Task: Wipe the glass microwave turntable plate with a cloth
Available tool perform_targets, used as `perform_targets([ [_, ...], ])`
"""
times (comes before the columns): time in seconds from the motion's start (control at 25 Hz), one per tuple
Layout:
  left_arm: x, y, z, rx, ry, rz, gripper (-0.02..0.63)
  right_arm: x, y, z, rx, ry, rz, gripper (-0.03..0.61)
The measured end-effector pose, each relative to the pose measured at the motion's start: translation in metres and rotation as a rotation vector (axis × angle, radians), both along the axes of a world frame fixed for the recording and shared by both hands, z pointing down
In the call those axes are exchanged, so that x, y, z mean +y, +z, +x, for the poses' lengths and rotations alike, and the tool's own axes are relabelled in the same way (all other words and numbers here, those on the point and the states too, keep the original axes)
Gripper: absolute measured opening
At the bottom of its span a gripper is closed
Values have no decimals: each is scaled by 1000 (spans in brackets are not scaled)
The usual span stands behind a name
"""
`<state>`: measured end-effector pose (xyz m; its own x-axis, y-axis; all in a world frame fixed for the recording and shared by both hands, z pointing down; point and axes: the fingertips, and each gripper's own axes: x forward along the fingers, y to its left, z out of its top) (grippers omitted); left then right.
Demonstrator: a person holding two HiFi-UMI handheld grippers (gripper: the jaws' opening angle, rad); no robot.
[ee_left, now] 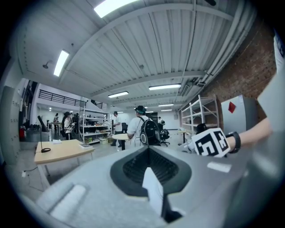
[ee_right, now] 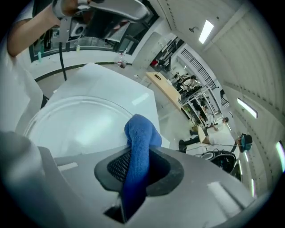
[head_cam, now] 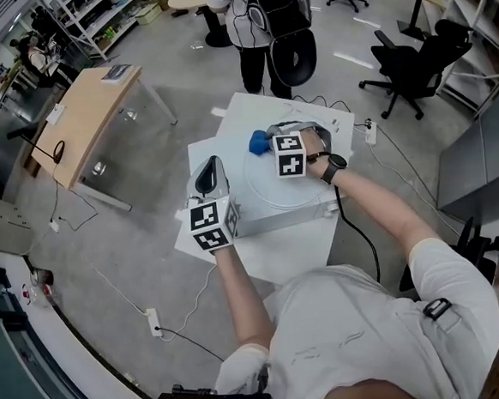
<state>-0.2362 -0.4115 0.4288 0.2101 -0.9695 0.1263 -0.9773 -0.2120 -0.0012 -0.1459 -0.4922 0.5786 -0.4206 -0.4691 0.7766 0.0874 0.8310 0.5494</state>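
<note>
Cloth point(ee_right: 140, 132) clamped in right hand-held gripper point(ee_right: 136, 161), plate point(ee_right: 75, 124) rim partly hidden

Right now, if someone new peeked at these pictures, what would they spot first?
Probably the bright blue knitted cloth, pinched in the jaws of the right gripper and poking out over the round clear glass turntable plate. That plate lies on a white table in the middle of a big workshop. The left gripper is by the table's left edge.
</note>
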Motion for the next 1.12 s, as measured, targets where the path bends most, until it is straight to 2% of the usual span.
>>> perform_targets([
  [0.24, -1, 4, 8, 4, 17, -9, 0, -19, -2, 68, 2, 130, -56, 63],
  [0.44, -6, 11, 21, 11, 52, -25, 0, 9, -1, 117, 42, 144, -129, 63],
  [0.6, -12, 22, 37, -3, 87, -29, 0, 44, 0, 140, 61, 130, -192, 63],
  [0.8, -11, 21, 47, -1, 114, -59, 1, 90, -4, 138, 80, 60, -261, 63],
  [0.88, -9, 20, 46, 1, 112, -71, 0, 108, -5, 130, 77, 21, -288, 63],
  [1.0, -12, 24, 32, -11, 82, -39, 0, 131, 2, 114, 84, -42, -316, 63],
  [1.12, -7, 23, 28, 6, 71, -60, 0, 139, 3, 90, 60, -92, -324, 64],
])
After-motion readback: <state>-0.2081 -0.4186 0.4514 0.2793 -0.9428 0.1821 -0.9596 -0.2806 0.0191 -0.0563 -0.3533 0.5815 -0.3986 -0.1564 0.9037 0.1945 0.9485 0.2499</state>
